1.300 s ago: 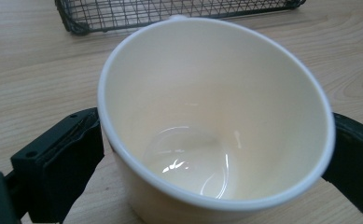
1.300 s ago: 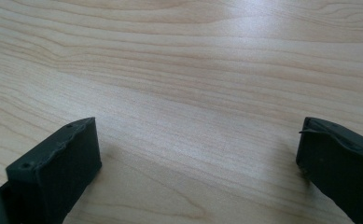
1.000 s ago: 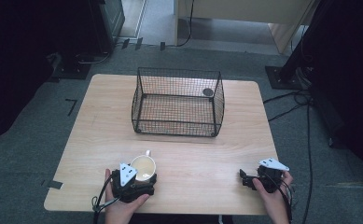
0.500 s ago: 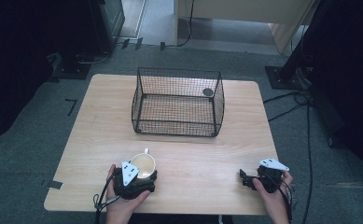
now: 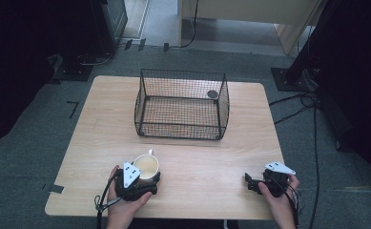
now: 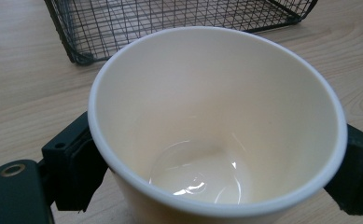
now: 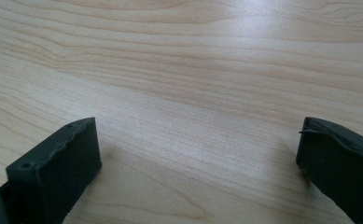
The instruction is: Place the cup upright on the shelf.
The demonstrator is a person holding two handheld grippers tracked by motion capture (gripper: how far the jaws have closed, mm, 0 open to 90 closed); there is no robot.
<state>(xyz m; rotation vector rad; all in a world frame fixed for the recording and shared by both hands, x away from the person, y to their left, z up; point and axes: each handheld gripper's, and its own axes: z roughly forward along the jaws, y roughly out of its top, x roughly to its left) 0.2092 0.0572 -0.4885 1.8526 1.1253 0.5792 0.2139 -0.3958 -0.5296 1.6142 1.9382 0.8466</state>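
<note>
From the high view, a wire basket (image 5: 182, 105) stands toward the far side of the wooden table (image 5: 211, 162), and a cream mug (image 5: 146, 166) sits on the near side of that basket, a little toward its left end, with its handle turned toward the basket. The left gripper (image 5: 140, 179) is at the mug's near side with its jaws reaching around the body; the right gripper (image 5: 252, 183) rests well off to the basket's near right, close to the table's edge, with nothing near it. In the left gripper view the mug (image 6: 216, 121) stands upright and empty between the two black jaws, one pressed to each side of its wall just under the rim, so that tool is clamped on the mug, with the basket (image 6: 170, 18) just beyond. In the right gripper view the jaws stand wide apart over bare table (image 7: 193, 84), gripping nothing. The mug looks like glazed ceramic: stiff, fairly heavy, slick and liable to chip, so a firm squeeze across the body, kept level, seems the safest hold.
</note>
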